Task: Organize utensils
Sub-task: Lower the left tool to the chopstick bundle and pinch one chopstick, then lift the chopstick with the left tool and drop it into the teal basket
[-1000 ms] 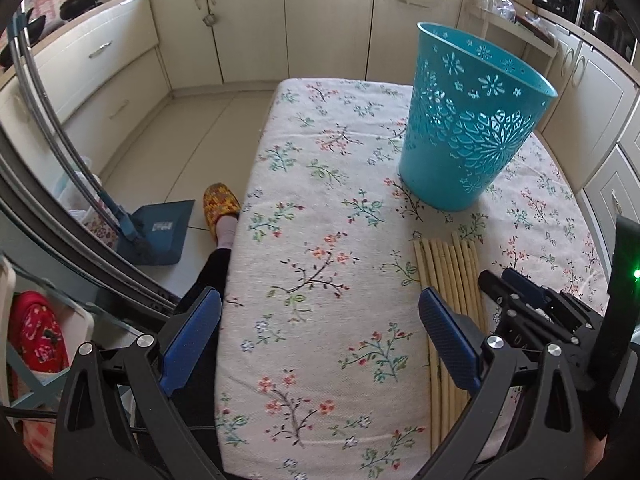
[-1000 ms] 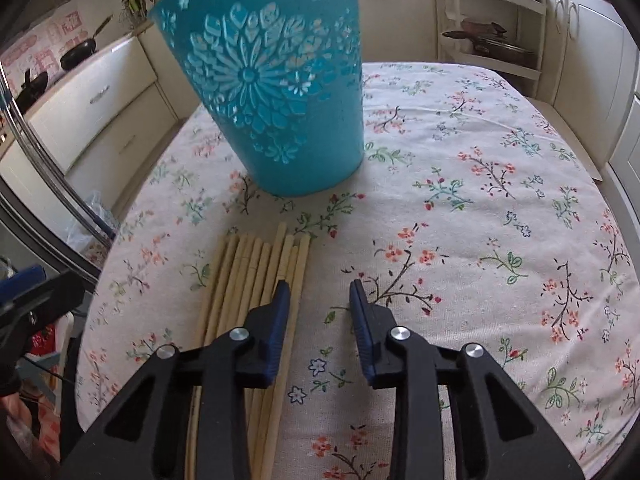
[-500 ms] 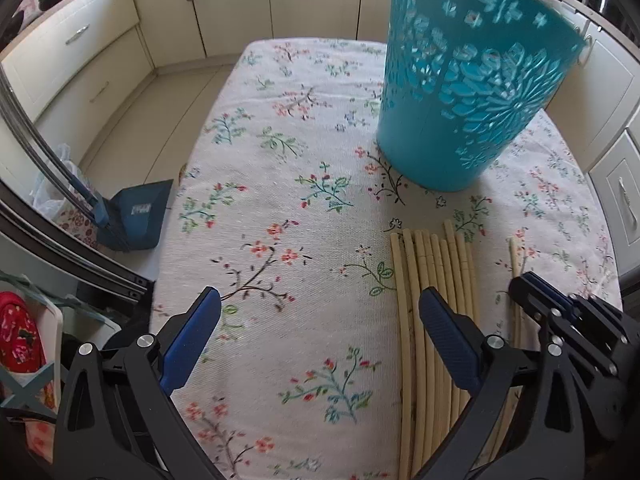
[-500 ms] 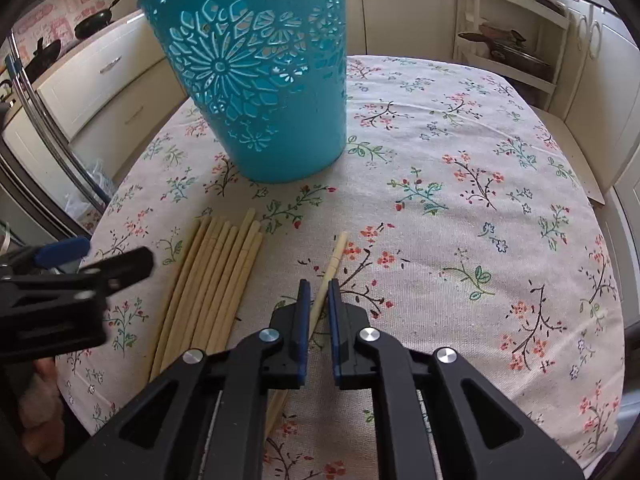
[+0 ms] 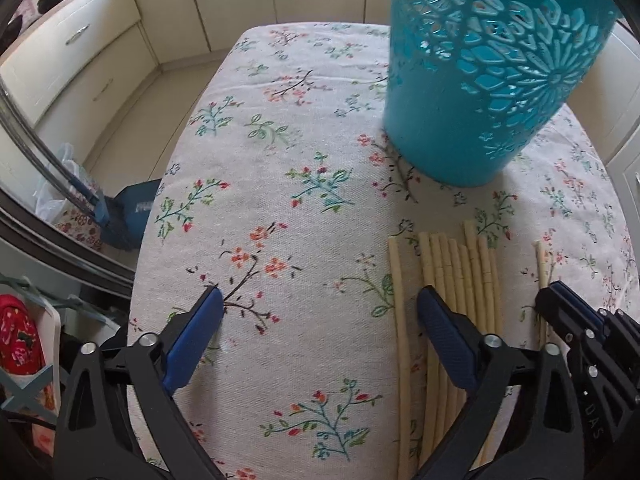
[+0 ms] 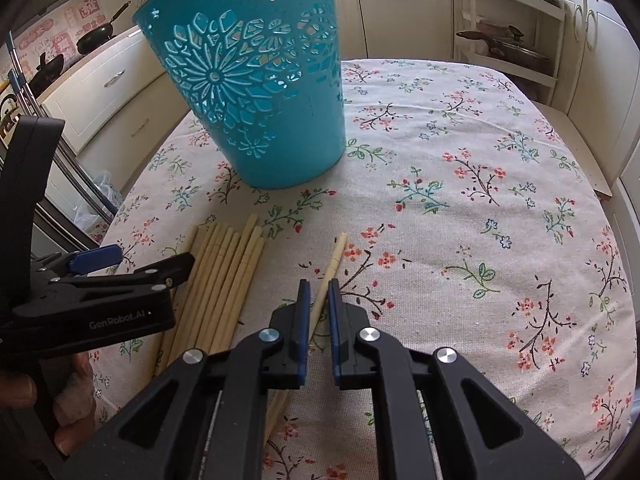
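A bundle of pale bamboo chopsticks (image 5: 460, 276) lies on the flowered tablecloth (image 5: 280, 160) in front of a turquoise cut-out basket (image 5: 480, 80). My left gripper (image 5: 318, 296) hovers low over the cloth, its jaws wide and closing. The bundle's leftmost stick runs just inside its right finger, and no pad presses on anything. My right gripper (image 6: 319, 286) is shut on a single chopstick (image 6: 334, 254) that lies apart, to the right of the bundle (image 6: 228, 264). The basket (image 6: 256, 92) stands upright behind both.
Cream cabinets ring the table. A blue dustpan (image 5: 132, 216) stands on the floor to the left, beyond the table edge. Open shelves with pans (image 6: 508, 52) stand at the back right. A person's hand (image 6: 24, 388) holds the left gripper.
The right gripper shut on the rightmost chopstick, which now lies apart from the bundle. The left gripper moved forward and down toward the bundle and basket, and its jaws narrowed slightly.
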